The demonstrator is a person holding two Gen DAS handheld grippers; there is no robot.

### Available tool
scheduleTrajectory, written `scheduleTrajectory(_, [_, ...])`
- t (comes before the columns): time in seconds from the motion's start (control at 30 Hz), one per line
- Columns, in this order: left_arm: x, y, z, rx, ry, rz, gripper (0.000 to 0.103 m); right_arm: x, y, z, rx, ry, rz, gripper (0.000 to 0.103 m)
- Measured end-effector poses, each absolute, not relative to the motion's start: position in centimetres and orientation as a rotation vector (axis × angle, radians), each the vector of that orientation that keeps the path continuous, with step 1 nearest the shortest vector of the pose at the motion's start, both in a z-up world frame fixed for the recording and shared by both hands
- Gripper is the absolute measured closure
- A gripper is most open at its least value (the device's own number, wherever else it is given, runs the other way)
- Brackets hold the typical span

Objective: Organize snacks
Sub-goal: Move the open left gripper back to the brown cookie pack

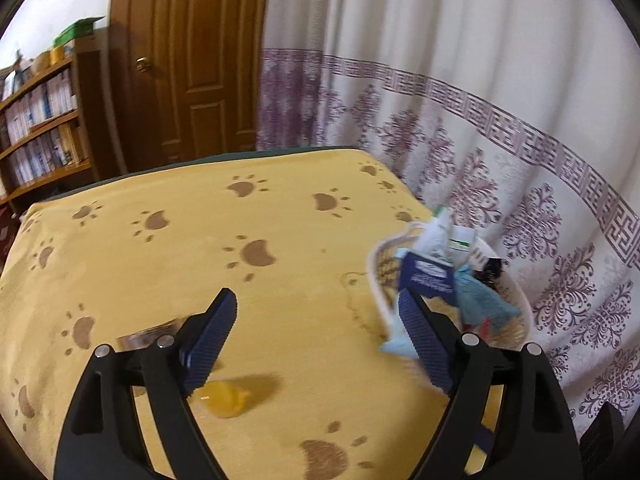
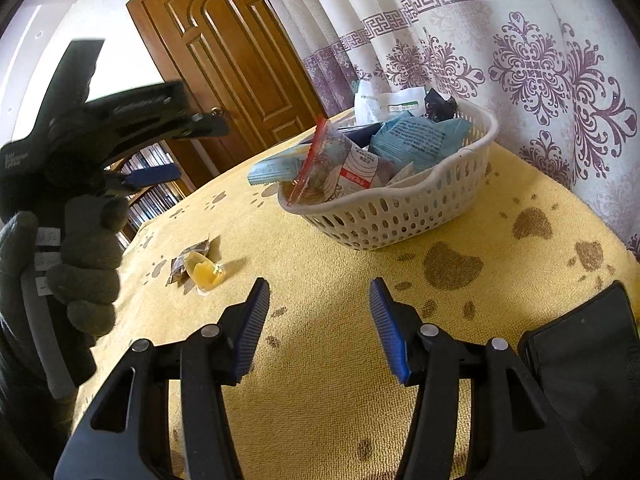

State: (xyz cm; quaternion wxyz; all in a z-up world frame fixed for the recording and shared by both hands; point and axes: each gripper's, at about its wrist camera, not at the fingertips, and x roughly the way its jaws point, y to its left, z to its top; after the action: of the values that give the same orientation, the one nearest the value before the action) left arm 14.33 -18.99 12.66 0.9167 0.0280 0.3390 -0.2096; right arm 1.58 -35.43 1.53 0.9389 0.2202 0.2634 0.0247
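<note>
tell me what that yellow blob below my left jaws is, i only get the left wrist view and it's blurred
Observer: The right wrist view shows it sharply: a small clear yellow jelly cup lying on the paw-print cloth.
Operator: anything beside it
Observer: A dark crumpled wrapper lies right against it, on the side away from the white basket.
Operator: is the right gripper free
Observer: Yes. The right gripper is open with nothing between its jaws. It sits short of the basket.
</note>
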Motion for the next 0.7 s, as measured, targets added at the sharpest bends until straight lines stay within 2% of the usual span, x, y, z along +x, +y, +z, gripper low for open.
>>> scheduleTrajectory(0.37, [15.1, -11.2, 12.6, 0.001, 0.697, -0.281, 0.018, 1.7, -35.2, 1.5, 0.419, 0.547, 0.036, 0.045])
scheduleTrajectory(0.7, [17.1, -6.6, 9.0, -0.027, 0.776, -0.184, 0.017, 2.0, -34.9, 1.4, 0.401, 0.561, 0.022, 0.045])
